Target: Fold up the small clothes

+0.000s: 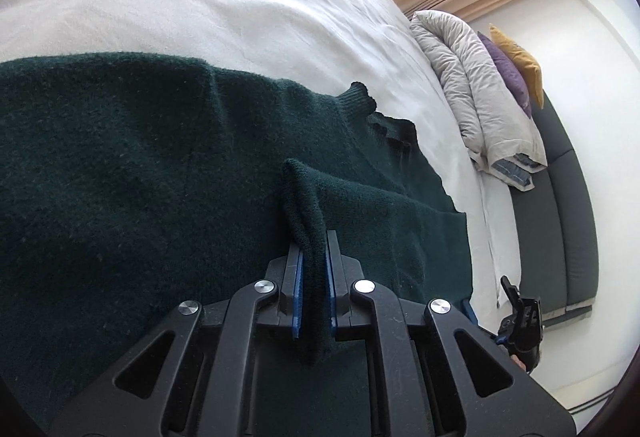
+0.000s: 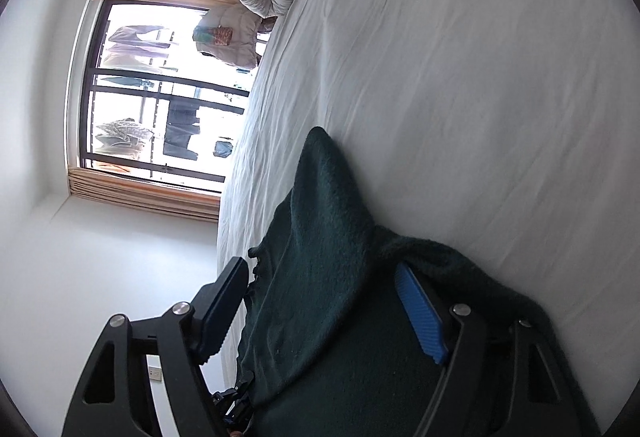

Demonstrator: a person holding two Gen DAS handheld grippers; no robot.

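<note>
Left claw (image 1: 314, 249) around sweater (image 1: 120, 157) fold

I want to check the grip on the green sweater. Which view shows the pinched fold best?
The left wrist view: the left gripper is shut on a raised fold of the green sweater. The right wrist view shows only cloth between open jaws.

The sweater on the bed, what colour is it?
Dark green sweater, plain knit, clearest in the left wrist view.

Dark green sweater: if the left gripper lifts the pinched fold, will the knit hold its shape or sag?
Probably sag: the dark green sweater droops limply where the left gripper pinches it. Its fuzzy knit likely resists slipping. It looks thick, so perhaps slightly heavy.
</note>
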